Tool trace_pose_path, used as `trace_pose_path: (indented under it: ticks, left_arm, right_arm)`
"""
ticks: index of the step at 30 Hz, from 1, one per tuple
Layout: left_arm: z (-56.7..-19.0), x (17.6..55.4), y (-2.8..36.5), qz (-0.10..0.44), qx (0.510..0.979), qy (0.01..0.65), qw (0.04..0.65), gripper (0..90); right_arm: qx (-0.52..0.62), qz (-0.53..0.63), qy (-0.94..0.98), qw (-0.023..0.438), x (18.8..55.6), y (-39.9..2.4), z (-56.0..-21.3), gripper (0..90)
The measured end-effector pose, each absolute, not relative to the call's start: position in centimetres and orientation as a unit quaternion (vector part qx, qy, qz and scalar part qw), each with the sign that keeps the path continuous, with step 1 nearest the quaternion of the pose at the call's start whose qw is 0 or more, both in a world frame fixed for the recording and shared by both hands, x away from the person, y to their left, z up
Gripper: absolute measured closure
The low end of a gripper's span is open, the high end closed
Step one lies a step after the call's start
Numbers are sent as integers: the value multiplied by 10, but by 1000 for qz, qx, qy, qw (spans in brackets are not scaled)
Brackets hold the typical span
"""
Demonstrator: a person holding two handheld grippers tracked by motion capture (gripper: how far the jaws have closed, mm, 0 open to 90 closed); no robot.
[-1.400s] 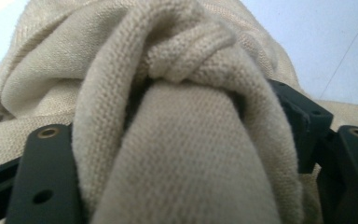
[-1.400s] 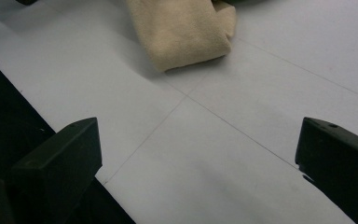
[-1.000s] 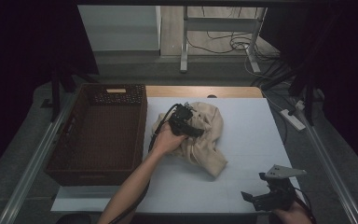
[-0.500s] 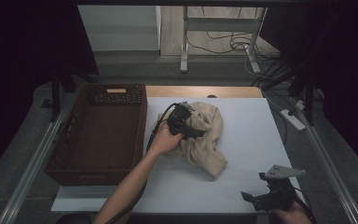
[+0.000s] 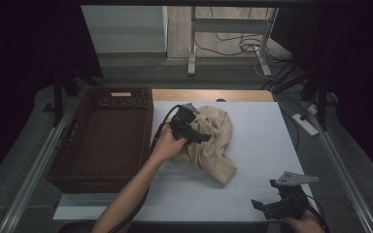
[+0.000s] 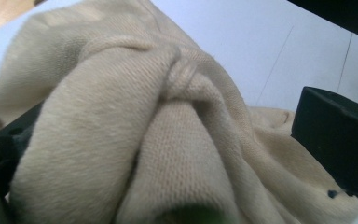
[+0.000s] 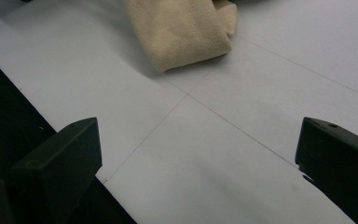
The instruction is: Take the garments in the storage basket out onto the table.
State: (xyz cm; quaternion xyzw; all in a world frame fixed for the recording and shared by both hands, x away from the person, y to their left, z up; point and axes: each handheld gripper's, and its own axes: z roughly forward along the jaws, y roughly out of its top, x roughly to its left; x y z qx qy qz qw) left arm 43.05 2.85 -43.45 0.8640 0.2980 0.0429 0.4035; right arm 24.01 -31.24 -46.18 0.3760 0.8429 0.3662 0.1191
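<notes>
1. High view: the left gripper (image 5: pixel 194 134) is seen over the near-left edge of a crumpled beige cloth (image 5: pixel 213 141), which lies on the white table top (image 5: pixel 257 145) just right of a brown wicker basket (image 5: pixel 104 136).
2. Left gripper view: knit folds of the cloth (image 6: pixel 135 135) are bunched between the jaws, which have just been opening and are spread wide; no pinch is visible.
3. Right gripper view: the right gripper (image 7: pixel 198 168) is shown with jaws spread over bare table, a cloth end (image 7: pixel 182 32) lying beyond.
4. Past the table, a dim floor with cables (image 5: pixel 243 46) is seen.
</notes>
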Motion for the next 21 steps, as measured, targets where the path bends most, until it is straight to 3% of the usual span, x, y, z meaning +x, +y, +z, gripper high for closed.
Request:
trace_pose_path:
  ticks: [21]
  left_arm:
    - [-402,406,54,67,856,283,427,0]
  right_arm:
    - [376,363,844,121,240,-312,-462,5]
